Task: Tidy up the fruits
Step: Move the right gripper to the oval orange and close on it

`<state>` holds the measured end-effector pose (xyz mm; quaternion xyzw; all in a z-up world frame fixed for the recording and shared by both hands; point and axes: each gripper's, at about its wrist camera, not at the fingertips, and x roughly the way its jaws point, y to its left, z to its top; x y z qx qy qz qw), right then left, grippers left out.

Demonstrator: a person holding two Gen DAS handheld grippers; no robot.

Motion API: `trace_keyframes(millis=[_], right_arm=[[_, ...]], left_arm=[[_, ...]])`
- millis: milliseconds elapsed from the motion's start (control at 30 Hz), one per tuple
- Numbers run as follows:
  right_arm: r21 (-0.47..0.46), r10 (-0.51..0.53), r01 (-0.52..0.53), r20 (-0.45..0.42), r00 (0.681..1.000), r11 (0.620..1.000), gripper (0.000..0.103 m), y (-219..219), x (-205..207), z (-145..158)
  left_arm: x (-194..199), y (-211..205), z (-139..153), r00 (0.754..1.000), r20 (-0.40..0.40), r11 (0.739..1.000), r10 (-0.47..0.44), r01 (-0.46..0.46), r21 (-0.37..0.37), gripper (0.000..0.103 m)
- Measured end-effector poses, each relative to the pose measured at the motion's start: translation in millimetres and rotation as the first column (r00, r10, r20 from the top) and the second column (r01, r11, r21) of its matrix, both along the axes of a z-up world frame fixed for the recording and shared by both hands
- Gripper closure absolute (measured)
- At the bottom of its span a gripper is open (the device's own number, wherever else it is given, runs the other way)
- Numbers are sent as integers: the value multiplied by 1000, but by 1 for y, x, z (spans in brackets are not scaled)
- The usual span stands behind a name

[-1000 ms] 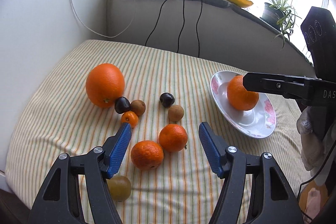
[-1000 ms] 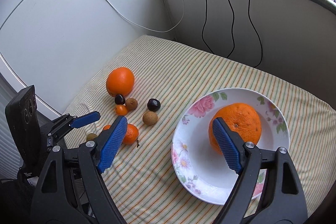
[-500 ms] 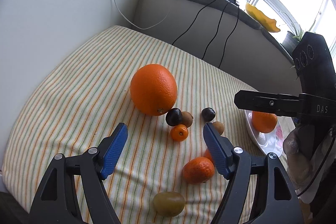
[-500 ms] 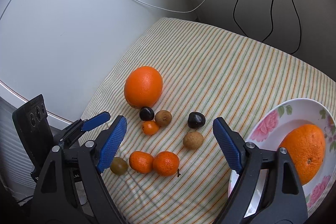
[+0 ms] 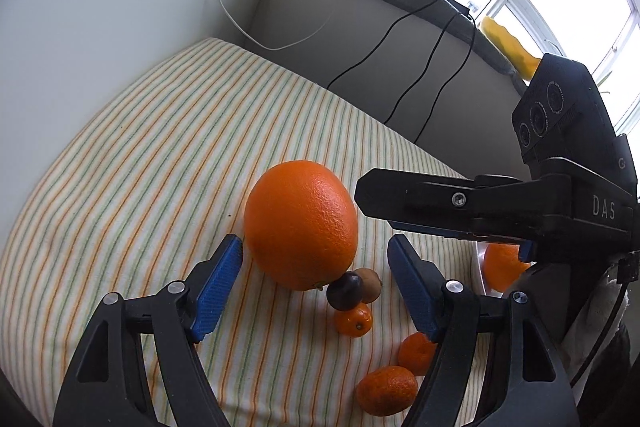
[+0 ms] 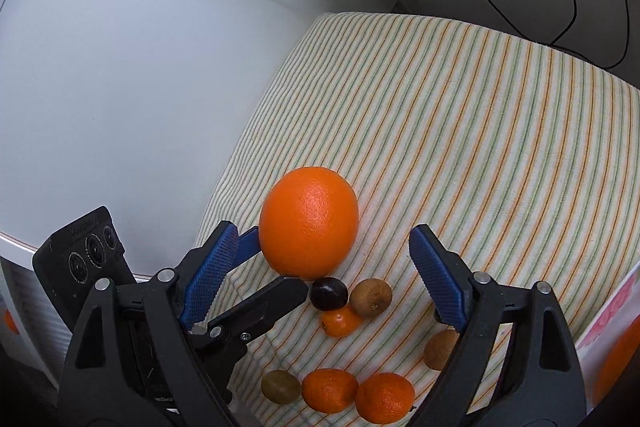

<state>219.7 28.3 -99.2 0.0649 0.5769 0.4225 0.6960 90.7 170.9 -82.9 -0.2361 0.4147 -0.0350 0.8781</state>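
While the big round orange (image 5: pixel 301 225) sits on the striped cloth (image 5: pixel 160 155), the left gripper (image 5: pixel 316 279) has its blue jaws wide open on either side of it, not touching. The right gripper (image 6: pixel 320 275) is open too, just in front of the orange. A dark plum (image 6: pixel 329 293) touches the orange, with a brown kiwi (image 6: pixel 371 297) beside it.

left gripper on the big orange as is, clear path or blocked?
Probably clear. The left gripper is open, its jaws either side of the big orange, with only striped cloth on the near side. The dark fruit touching the orange's lower right may get nudged.
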Motion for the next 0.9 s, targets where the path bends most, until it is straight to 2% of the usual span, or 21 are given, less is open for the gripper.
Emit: trace_keyframes(millis=[133, 400, 533, 900], right_arm=[[-4, 6, -6, -24, 1000, 1000, 14, 15, 4, -8], [-17, 34, -35, -63, 997, 999, 23, 40, 9, -25], [-9, 52, -53, -83, 995, 999, 35, 43, 10, -28], [2, 53, -53, -70, 996, 999, 36, 34, 6, -28]], left_arm=[[7, -1, -4, 1000, -13, 1000, -11, 11, 0, 28], [17, 6, -9, 1000, -26, 1000, -5, 5, -13, 28], [17, 8, -11, 1000, -26, 1000, -6, 5, -19, 31], [9, 9, -9, 1000, -16, 1000, 1, -1, 17, 36]])
